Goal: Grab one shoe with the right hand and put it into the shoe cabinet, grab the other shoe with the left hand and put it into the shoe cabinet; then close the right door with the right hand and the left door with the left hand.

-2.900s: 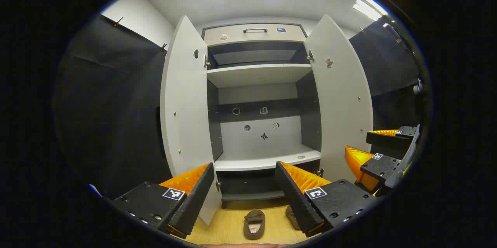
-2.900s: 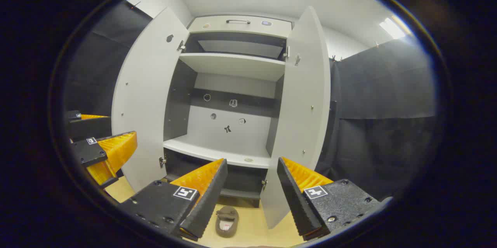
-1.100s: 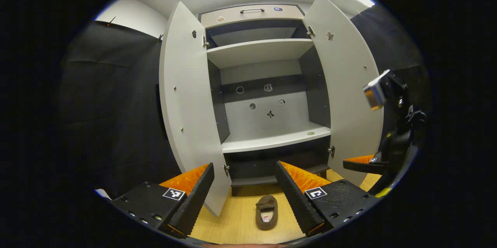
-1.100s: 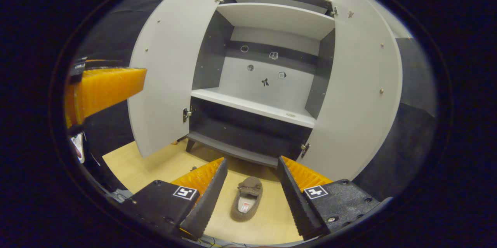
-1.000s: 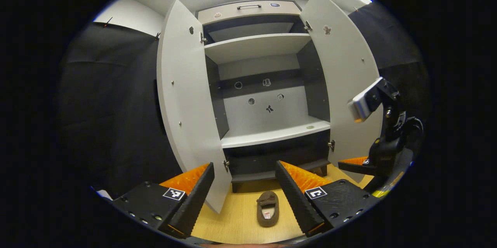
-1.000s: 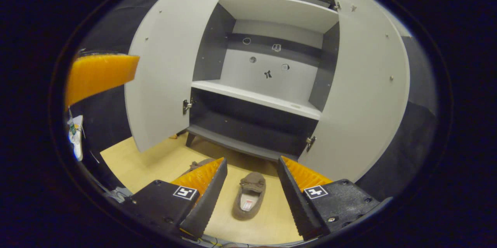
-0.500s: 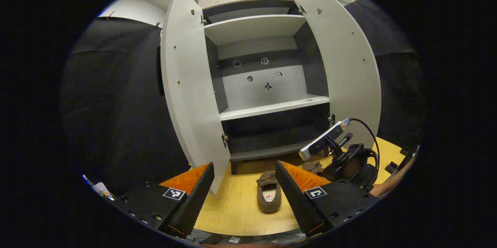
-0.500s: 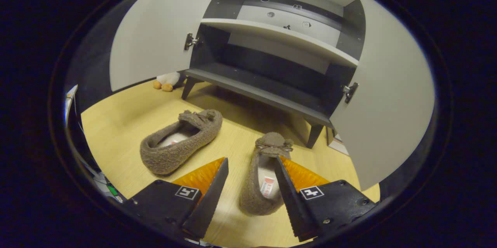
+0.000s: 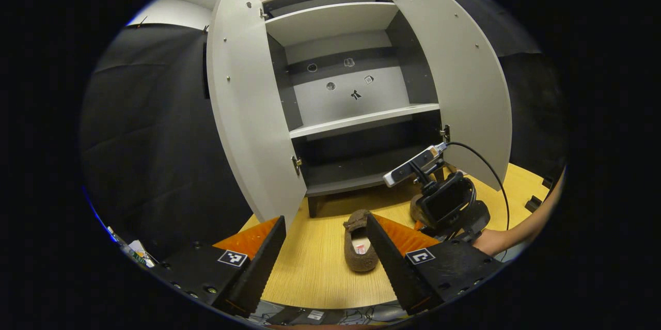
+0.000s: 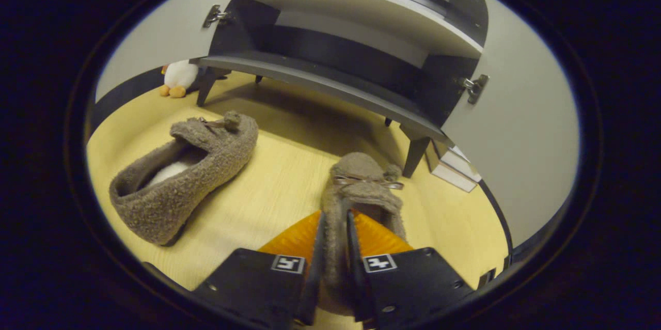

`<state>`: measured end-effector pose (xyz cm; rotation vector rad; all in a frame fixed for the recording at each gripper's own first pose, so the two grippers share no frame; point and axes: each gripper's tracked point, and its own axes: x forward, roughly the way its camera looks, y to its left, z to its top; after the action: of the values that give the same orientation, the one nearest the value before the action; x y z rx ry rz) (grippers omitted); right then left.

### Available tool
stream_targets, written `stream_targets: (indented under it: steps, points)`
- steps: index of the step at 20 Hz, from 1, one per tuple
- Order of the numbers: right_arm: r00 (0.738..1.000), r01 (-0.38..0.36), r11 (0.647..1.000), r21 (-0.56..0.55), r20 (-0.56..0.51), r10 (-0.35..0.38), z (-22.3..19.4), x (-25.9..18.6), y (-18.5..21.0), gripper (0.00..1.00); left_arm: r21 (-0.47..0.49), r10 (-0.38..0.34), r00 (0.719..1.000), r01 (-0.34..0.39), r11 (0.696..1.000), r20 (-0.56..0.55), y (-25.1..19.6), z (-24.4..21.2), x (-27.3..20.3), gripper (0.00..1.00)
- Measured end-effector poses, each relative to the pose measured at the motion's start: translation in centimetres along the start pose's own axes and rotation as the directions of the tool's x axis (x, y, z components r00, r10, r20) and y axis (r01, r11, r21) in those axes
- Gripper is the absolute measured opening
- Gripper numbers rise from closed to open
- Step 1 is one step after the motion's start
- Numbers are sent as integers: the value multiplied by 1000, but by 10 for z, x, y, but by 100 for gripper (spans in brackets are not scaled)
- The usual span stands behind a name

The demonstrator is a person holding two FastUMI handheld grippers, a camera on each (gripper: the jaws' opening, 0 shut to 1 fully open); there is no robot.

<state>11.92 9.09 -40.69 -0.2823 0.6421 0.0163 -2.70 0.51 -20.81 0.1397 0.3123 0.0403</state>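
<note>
The shoe cabinet [image 9: 356, 113] stood with both doors open. The right gripper [image 10: 334, 252] was clamped on the side wall of one shoe [image 10: 361, 190] on the floor; the lift into the cabinet apparently came next. The left gripper [image 9: 325, 252] hung with fingers apart above the other shoe [image 9: 357, 247].

From my left tool [image 9: 325, 263], the shoe cabinet [image 9: 356, 118] stands with its left door [image 9: 248, 113] and right door [image 9: 454, 72] swung wide, so the way to the bare lower shelf [image 9: 346, 177] and middle shelf [image 9: 361, 121] is free between them. My right tool [image 9: 444, 206], low by the right door, partly blocks that side. Ahead of my right tool [image 10: 333, 257], the near shoe [image 10: 361, 190] lies just before a cabinet leg [image 10: 413, 157], while the other shoe [image 10: 186, 175] sits well apart on open floor [image 10: 279, 175].
</note>
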Motion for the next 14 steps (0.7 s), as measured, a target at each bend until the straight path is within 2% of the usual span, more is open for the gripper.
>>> stream_targets:
  steps: [2, 4, 8, 14]
  points:
    - [1000, 13, 999, -30, -17, -13, -3, -2, -3, 11, 7, 8, 1000, -8, 1000, 4, 3, 4, 4, 95]
    - [999, 1, 1000, -15, -39, -2, -3, -5, -4, 8, 3, 17, 1000, -17, 1000, 6, 5, 7, 4, 95]
    - [999, -23, 999, 33, -40, 24, 11, -29, -18, 7, -10, 32, 1000, -32, 999, 1, 9, 11, 3, 95]
    - [998, -47, 999, 24, 42, 46, 61, -87, -48, 7, 22, 41, 998, -42, 999, 50, 19, 46, 1, 95]
